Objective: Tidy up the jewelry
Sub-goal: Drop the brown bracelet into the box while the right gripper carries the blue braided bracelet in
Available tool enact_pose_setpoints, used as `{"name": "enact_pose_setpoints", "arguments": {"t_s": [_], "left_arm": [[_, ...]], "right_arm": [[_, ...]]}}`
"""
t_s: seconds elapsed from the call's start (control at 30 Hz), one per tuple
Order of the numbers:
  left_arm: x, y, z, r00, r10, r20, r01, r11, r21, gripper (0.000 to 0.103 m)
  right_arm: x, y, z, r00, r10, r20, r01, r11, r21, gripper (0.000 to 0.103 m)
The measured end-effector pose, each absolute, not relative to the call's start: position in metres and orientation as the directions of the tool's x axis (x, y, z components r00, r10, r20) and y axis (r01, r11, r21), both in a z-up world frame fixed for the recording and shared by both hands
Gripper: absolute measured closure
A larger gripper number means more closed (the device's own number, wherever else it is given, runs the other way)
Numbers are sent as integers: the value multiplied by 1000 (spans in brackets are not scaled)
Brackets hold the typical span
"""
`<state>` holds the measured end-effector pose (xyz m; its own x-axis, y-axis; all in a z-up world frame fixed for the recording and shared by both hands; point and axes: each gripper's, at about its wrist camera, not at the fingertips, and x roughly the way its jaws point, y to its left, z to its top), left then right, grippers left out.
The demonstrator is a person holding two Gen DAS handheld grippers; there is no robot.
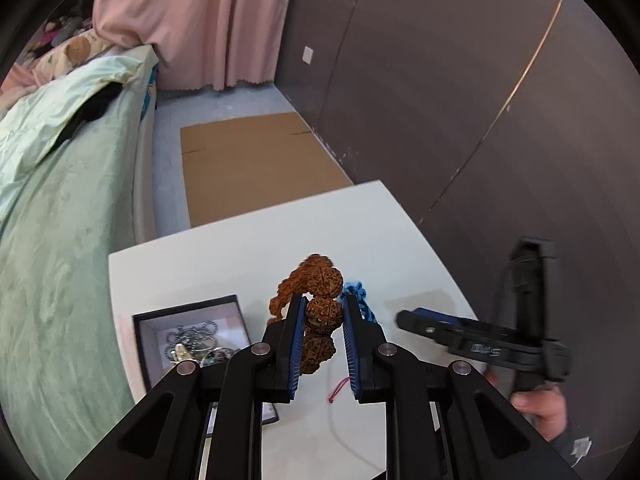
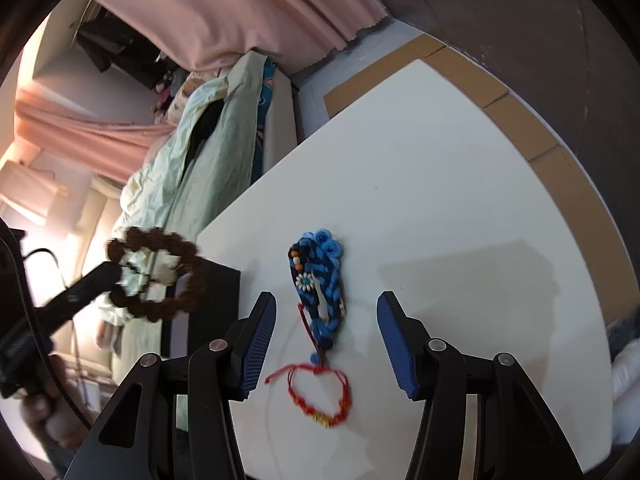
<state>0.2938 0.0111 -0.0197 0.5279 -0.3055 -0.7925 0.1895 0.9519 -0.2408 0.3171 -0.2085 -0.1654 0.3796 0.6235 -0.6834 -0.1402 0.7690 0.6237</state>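
Bracelets [image 2: 318,288] — three; box [image 1: 192,336] — one

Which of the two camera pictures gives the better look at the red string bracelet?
The right wrist view. There the red string bracelet lies whole on the white table, its loop, gold beads and loose ends clear, just below the blue bracelet. In the left wrist view only a bit of red cord shows, between the jaws.
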Motion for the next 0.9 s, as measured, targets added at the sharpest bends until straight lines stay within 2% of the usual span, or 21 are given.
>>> {"name": "enact_pose_setpoints", "arguments": {"t_s": [0.2,0.47,0.5,0.53,0.57,0.9], "left_arm": [[288,36,-8,553,-308,-774,167,951,-259,83],[275,69,-4,575,-289,-765,120,955,-271,83],[274,72,-5,576,-289,-765,115,955,-273,83],[273,75,-5,576,-288,-765,112,955,-275,83],[272,78,-6,576,-288,-765,109,955,-278,83],[272,86,-20,564,-310,-766,101,946,-308,83]], "right_arm": [[329,-174,-167,370,565,-737,-208,824,528,48],[332,-144,-170,396,404,-825,-227,913,338,49],[332,-143,-168,400,393,-828,-223,918,328,55],[334,-144,-171,381,389,-839,-213,920,329,87],[335,-144,-172,365,400,-841,-200,916,348,93],[313,-156,-123,472,503,-724,-213,862,460,93]]}}
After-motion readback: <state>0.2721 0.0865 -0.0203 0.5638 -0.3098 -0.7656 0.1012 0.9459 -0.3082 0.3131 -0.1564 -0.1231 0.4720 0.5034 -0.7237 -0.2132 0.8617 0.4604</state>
